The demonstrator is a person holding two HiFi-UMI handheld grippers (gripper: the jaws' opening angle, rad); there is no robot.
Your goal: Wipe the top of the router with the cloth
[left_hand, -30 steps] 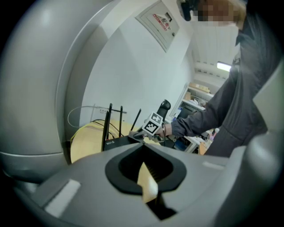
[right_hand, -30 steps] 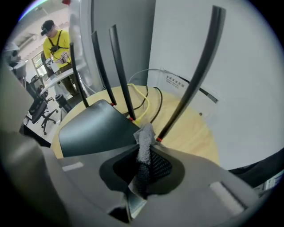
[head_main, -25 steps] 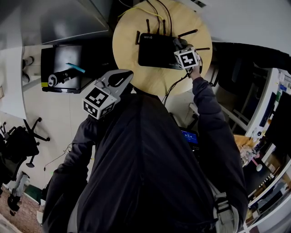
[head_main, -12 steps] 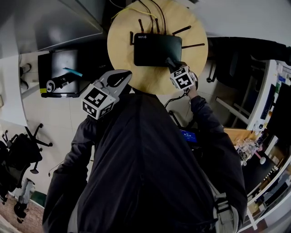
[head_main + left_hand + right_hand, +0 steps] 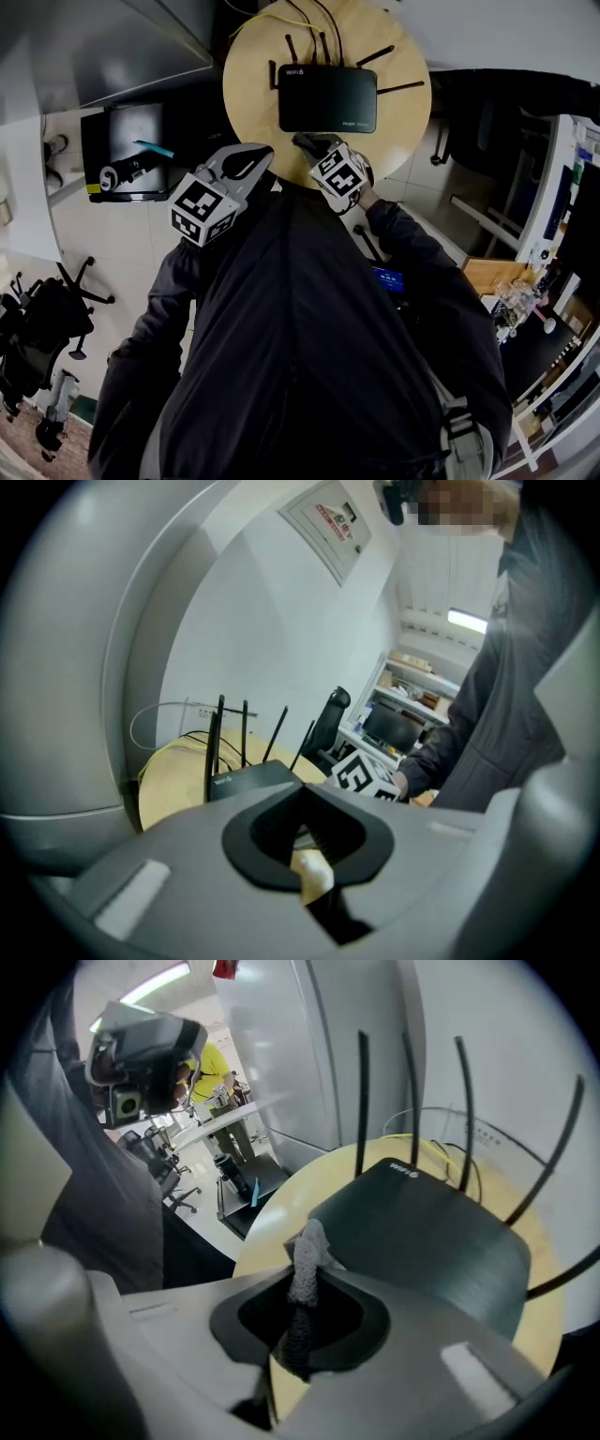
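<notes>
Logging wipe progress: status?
Right gripper shut on cloth, over table edge, just short of router. Left gripper shut, empty, held back. Router top unobstructed.

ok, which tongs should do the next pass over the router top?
Right. The right tongs grip the cloth just short of the router's near edge; the left tongs are shut on nothing and farther back.

One router (image 5: 326, 98), one cloth (image 5: 302, 1288)

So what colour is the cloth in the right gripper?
Grey. The cloth shows clearest in the right gripper view.
</notes>
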